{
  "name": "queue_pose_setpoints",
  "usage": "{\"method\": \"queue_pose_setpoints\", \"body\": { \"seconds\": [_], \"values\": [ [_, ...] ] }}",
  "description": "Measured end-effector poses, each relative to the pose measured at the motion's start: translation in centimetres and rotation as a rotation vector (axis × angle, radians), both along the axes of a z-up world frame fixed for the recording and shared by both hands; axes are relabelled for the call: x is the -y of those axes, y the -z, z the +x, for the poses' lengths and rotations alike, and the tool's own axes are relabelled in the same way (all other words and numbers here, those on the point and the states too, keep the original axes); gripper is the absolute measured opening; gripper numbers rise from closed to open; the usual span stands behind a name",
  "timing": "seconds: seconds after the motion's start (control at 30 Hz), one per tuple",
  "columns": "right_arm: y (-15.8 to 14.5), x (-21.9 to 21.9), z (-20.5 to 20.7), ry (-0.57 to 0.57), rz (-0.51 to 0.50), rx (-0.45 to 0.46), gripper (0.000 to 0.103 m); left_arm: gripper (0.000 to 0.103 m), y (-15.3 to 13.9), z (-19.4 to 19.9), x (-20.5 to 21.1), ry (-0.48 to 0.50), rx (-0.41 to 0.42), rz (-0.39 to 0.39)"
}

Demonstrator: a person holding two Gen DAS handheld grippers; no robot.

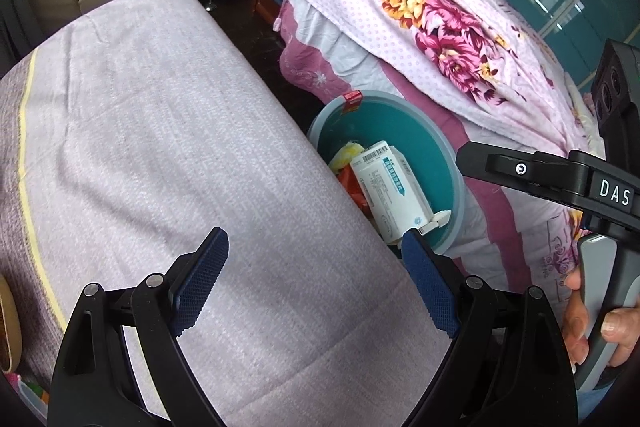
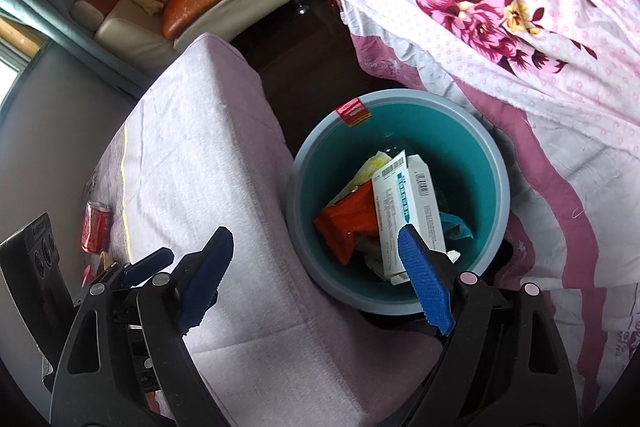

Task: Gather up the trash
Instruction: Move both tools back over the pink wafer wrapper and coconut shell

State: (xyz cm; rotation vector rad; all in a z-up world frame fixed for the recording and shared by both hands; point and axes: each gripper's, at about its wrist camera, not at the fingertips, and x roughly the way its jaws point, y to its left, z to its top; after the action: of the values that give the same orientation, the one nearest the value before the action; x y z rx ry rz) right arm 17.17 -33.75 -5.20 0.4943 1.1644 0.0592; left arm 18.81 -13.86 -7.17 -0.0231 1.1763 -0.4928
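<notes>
Our right gripper [image 2: 316,277] hangs over the teal bin [image 2: 494,163], jaws wide with nothing between them; our left gripper [image 1: 316,279], equally wide and empty, hovers above the cloth-covered table [image 1: 160,107]. A white box [image 2: 404,211] and orange wrapper [image 2: 348,219] already lie in the bin. A red can [image 2: 95,225] rests on the table's far side, likely our next pick: we should approach it squarely, closing across its body.
</notes>
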Motion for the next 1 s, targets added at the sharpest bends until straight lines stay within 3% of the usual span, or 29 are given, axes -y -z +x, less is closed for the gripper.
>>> {"method": "queue_pose_setpoints", "body": {
  "seconds": [0.27,0.57,0.83,1.0],
  "values": [
    [-1.1,-2.5,-0.2,-0.044,-0.005,0.007,0.081,0.089,-1.3,-1.5,-3.7,-0.055,0.024,-0.011],
    [-2.2,-8.4,-0.2,-0.154,-0.013,0.001,0.081,0.089,-2.5,-3.3,-10.4,-0.16,0.044,-0.022],
    [-3.0,-15.3,-0.6,-0.274,-0.091,0.004,0.081,0.089,-3.7,-5.2,-17.5,-0.263,0.079,-0.023],
    [-2.6,-20.2,-0.2,-0.34,-0.156,-0.01,0.081,0.089,-4.5,-6.3,-23.4,-0.377,0.109,-0.027]
  ]
}}
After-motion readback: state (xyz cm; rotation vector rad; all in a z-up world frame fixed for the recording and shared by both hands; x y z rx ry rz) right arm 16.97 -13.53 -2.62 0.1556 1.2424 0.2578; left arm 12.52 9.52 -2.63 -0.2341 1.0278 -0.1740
